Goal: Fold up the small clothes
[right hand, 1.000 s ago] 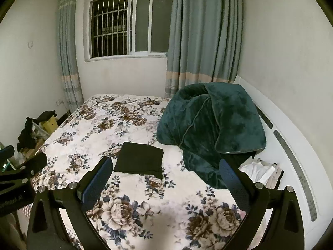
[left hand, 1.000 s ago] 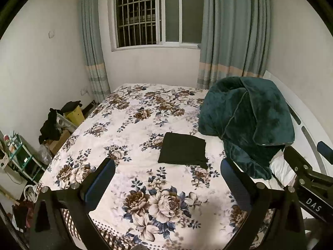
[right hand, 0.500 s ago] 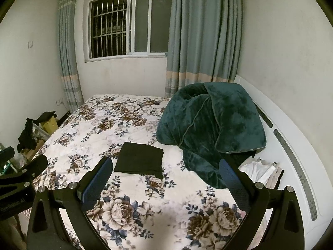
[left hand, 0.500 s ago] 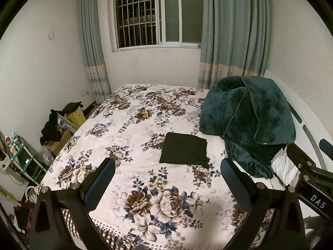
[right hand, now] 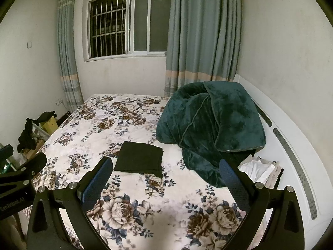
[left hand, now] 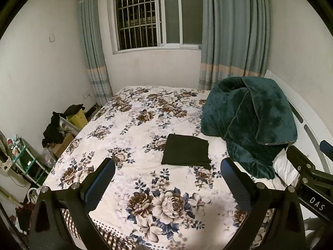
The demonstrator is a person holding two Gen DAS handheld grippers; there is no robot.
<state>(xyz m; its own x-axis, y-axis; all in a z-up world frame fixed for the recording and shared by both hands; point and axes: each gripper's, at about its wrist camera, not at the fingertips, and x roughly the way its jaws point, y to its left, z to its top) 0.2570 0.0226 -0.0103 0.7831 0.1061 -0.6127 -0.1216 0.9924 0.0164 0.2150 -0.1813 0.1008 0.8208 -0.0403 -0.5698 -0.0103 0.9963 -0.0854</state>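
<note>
Both wrist cameras are looking from above the foot of the bed toward the window, held well back. The left view is sitting further left, catching the right gripper at its edge; the right view is catching the left gripper. Both are sharing the bed, the folded dark garment and the green blanket.

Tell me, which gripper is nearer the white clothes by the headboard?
Right. The right gripper hangs just left of the white clothes; the left gripper is farther left, beyond it.
</note>
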